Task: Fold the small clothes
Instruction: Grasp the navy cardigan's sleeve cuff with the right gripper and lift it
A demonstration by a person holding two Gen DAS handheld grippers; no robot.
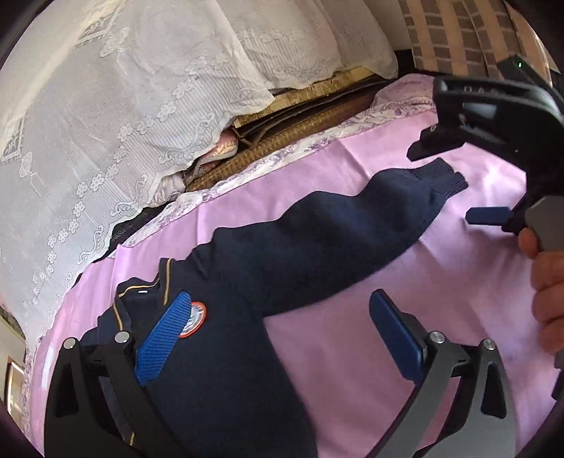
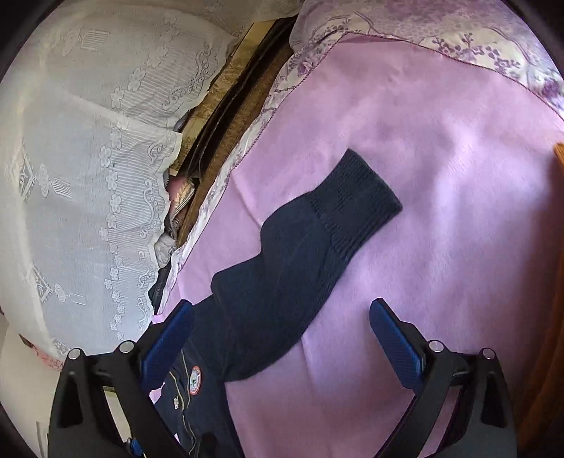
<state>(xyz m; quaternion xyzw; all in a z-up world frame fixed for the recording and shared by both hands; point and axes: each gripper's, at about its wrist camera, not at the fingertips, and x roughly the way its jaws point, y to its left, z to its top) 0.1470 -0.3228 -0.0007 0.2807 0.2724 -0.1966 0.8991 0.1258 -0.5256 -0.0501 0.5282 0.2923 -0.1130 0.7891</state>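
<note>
A small navy jacket [image 1: 268, 267] lies on a pink bedsheet [image 1: 352, 352]. It has a round red-rimmed badge [image 1: 195, 317] near the collar, and one sleeve stretches out to a ribbed cuff [image 1: 440, 176]. My left gripper [image 1: 282, 334] is open, its jaws wide over the chest and sleeve root. My right gripper [image 2: 282, 334] is open above the sleeve [image 2: 282, 282], short of the cuff [image 2: 356, 208]. The right gripper also shows at the right edge of the left wrist view [image 1: 493, 183], held by a hand, just beyond the cuff.
A white lace cover [image 1: 105, 141] drapes over bedding to the left. Between it and the sheet lie woven mats and dark folded items [image 1: 299, 116]. The sheet has a floral purple border [image 2: 476, 45]. A checked fabric [image 1: 458, 31] sits at the far right.
</note>
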